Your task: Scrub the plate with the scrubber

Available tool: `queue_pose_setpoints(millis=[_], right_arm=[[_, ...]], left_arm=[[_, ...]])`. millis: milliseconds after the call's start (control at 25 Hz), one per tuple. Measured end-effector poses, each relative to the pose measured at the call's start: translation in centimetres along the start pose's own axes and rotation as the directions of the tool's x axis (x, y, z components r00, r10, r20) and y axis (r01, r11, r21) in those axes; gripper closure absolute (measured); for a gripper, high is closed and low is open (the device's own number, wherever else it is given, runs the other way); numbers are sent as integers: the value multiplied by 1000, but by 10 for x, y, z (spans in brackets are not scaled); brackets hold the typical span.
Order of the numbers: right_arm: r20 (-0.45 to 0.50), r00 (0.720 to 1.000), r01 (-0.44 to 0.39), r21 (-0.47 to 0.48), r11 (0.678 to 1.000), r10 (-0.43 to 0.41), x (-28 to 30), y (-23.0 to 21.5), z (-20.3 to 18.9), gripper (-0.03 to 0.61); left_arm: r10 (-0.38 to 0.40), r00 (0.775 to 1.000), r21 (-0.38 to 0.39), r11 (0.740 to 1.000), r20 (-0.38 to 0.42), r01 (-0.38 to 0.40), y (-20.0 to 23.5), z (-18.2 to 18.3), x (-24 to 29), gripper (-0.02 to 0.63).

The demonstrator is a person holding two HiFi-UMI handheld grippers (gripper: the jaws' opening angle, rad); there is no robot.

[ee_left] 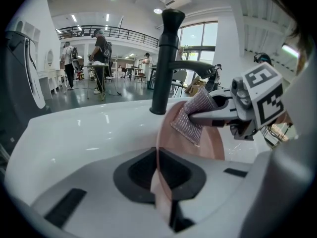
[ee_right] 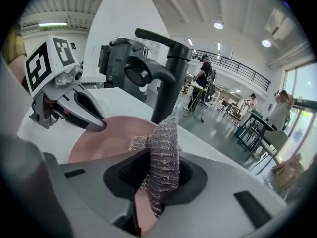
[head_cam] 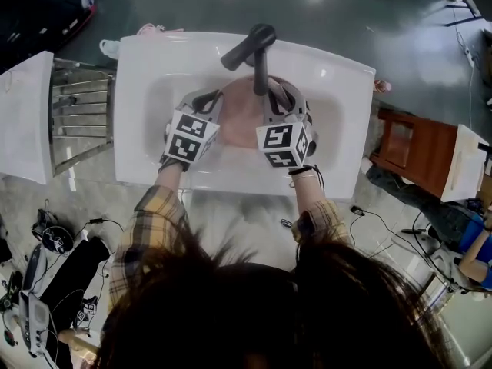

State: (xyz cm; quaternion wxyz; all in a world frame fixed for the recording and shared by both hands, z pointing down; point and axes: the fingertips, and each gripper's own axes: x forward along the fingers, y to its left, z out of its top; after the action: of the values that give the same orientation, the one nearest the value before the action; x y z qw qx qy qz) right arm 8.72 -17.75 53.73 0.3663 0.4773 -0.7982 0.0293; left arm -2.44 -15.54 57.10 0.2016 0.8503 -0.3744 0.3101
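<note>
While pinched by the rim and tipped up on edge, hanging low inside the white ceramic sink [head_cam: 154, 68], just below the black tap [head_cam: 260, 60]: round pink plate [ee_left: 206, 147]. Gripped at its near left edge by the left gripper [ee_right: 96, 124], jaws drawn narrow onto the thin rim, likely to steady the face and turn it toward the right. Laid, as far as can be told, against that face near its far upper part: silvery mesh scrubber [ee_right: 161, 155], clamped in the jaws of the right gripper [ee_left: 198, 118], bunched between them and leaving a free flap for wiping. Held over the basin, presumably to catch drips. Judged as mid-scrub, with much of the face left to cover. Next, probably sweeping across while bracing on the left; some risk of slipping from so slim a grip. Farther left, beside the sink and well apart: metal wire drying rack [head_cam: 77, 118], no dishes in it, likely there for clean ones.
</note>
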Motion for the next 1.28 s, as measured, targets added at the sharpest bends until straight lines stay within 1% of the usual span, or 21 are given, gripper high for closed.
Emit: queue_pose_setpoints(millis=[120, 240, 400, 520, 640, 800, 920, 1080, 1280], right_arm=[[0, 1000, -26, -56, 998, 26, 7, 14, 9, 494], [-12, 998, -59, -85, 995, 58, 11, 28, 13, 497], [-24, 995, -102, -105, 989, 100, 16, 45, 13, 497], [-36, 989, -148, -90, 985, 145, 18, 58, 10, 497], [-58, 980, -196, -69, 978, 193, 18, 72, 3, 497], [-105, 959, -271, -84, 959, 261, 17, 95, -12, 497], [-140, 944, -313, -101, 944, 298, 16, 107, -24, 497], [-175, 928, -348, -91, 933, 329, 13, 114, -37, 493], [-243, 905, -383, -100, 918, 350, 6, 116, -58, 492]], left_arm=[[2, 1000, -1, 1000, 0, -2, 1, -2, 1, 588], [4, 1000, -11, 1000, -3, -4, 2, -5, 0, 588], [8, 1000, -20, 1000, 1, -8, 4, -7, 1, 588], [10, 1000, -29, 1000, 3, -10, 4, -8, 1, 588], [8, 1000, -41, 999, -3, -8, 3, -9, 1, 588], [16, 1000, -55, 998, -8, -17, 3, -13, 2, 588], [22, 1000, -67, 997, -16, -23, 3, -17, 2, 588], [36, 999, -76, 996, -36, -39, 4, -21, 4, 588], [44, 998, -77, 996, -50, -48, -2, -26, 5, 588]])
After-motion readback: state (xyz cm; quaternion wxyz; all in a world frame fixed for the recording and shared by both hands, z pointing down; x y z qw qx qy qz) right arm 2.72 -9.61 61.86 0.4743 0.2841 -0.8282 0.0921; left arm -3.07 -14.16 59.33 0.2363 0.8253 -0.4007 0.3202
